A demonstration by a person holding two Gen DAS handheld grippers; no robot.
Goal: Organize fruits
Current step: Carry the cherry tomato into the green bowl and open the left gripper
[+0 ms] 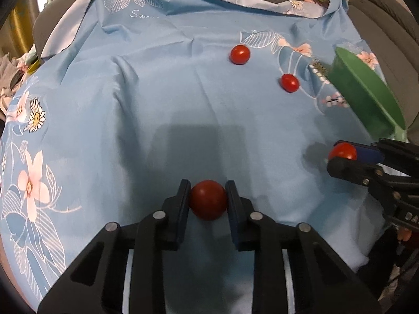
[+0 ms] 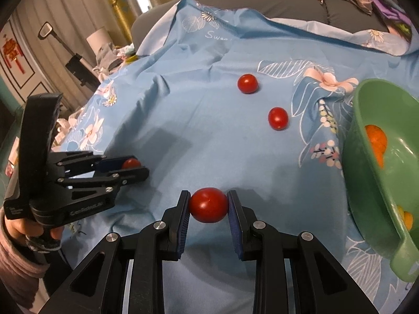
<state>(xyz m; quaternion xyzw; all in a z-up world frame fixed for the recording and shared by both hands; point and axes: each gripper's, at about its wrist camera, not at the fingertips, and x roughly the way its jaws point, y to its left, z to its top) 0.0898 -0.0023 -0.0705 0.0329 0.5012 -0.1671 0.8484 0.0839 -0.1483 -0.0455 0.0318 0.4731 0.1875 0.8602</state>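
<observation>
A: What do the fruits look like?

B: Small, round, glossy red tomatoes on a pale blue flowered cloth. One tomato sits pinched between the left gripper pads, low at six o'clock in the left wrist view. A second tomato is clamped by the right gripper the same way.

A: Any loose ones?

B: Two. A far tomato at twelve o'clock from the right gripper, and a near tomato toward one o'clock, well apart from both grippers.

A: And the bowl?

B: A green bowl at three o'clock, tilted, with orange fruit inside.

A: The hands?

B: Both grippers point steeply down at the cloth. A hand in a pinkish sleeve grips the left one's handle at nine o'clock.
</observation>
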